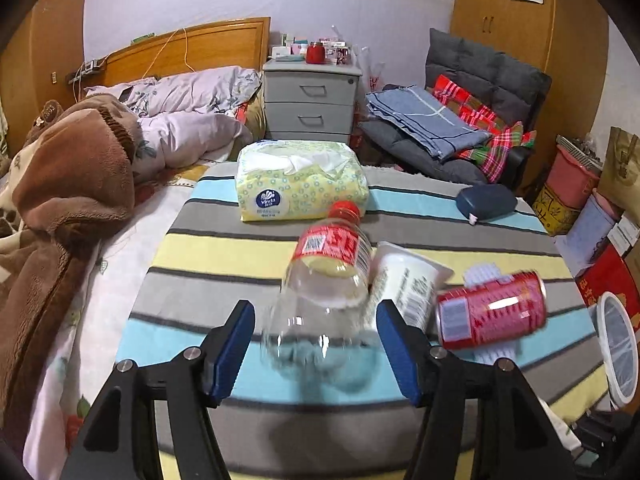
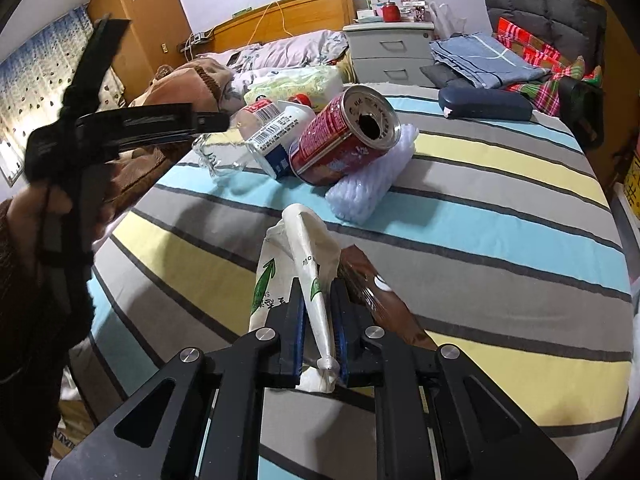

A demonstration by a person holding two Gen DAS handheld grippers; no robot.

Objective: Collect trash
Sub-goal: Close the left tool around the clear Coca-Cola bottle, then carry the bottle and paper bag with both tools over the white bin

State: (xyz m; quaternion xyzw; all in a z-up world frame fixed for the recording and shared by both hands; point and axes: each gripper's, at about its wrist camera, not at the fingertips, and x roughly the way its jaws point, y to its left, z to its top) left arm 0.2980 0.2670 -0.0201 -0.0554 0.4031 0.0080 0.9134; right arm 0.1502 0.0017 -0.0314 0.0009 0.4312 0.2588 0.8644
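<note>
A clear plastic bottle (image 1: 324,280) with a red label and cap lies on the striped table. My left gripper (image 1: 316,316) is open, its blue pads on either side of the bottle's base. A white paper cup (image 1: 404,280) and a red can (image 1: 492,310) on white foam wrap lie just right of it. My right gripper (image 2: 318,300) is shut on a white plastic bag (image 2: 304,256) with green print, held over the table. The can (image 2: 344,136), cup (image 2: 280,136) and bottle (image 2: 224,148) also show in the right wrist view, with the left gripper (image 2: 216,120) beside them.
A tissue pack (image 1: 300,180) and a dark blue case (image 1: 486,202) lie at the table's far side. A brown wrapper (image 2: 372,284) lies by the right gripper. A bed is at left, a grey nightstand (image 1: 312,100) behind, a chair at right, a white bin (image 1: 618,344) at the table's right edge.
</note>
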